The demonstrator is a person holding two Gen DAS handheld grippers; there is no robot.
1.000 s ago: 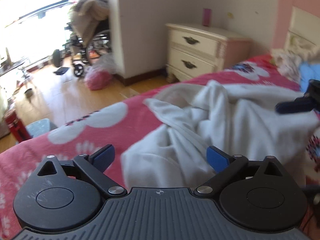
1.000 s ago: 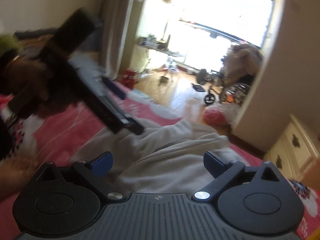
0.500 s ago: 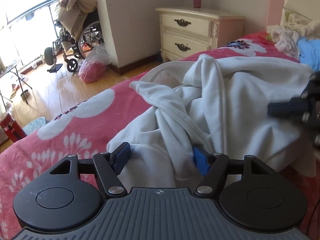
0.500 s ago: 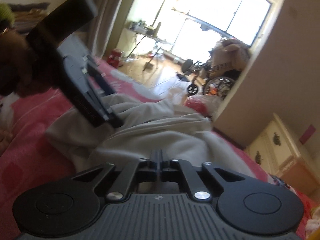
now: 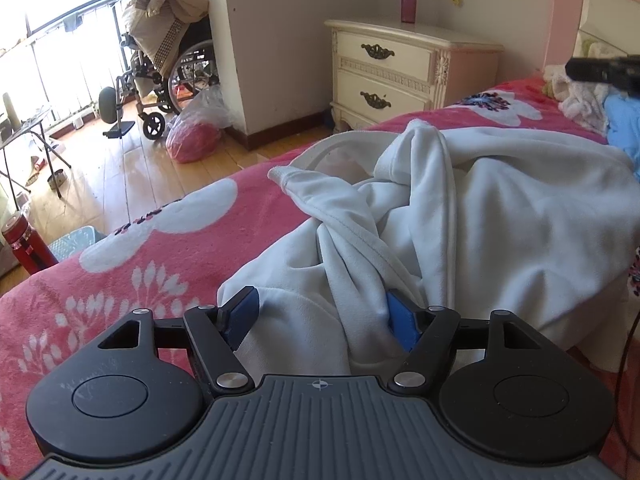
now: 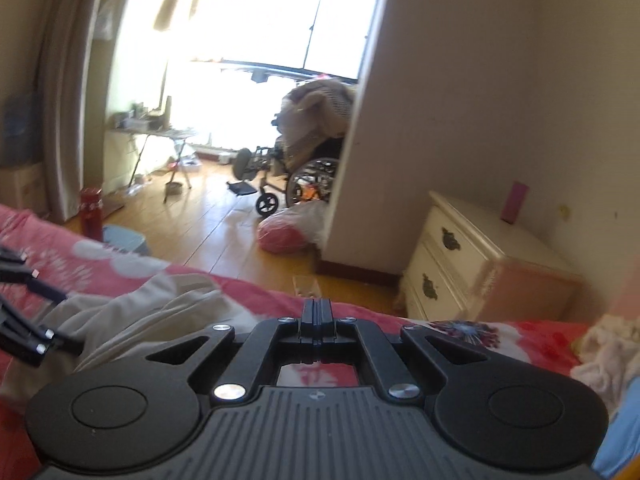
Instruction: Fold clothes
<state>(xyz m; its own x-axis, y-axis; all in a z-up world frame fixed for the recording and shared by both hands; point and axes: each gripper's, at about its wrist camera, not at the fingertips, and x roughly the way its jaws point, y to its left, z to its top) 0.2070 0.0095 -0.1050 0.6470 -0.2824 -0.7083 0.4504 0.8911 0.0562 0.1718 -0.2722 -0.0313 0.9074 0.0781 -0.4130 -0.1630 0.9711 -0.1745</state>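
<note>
Gripping white garment (image 5: 500,216) (bunched): left tool (image 5: 322,314)

Flooding in as hard daylight through the window (image 6: 280,20), bleaching panes to pure white and glaring off the wooden floor (image 5: 120,184). Bending walls and corners into dark rounded vignettes, fisheye fashion. Staying crisp in the left wrist view, laying soft shadows in the folds of the white garment (image 5: 500,220). Smearing with motion blur in the right wrist view, worst toward its right edge.
</note>
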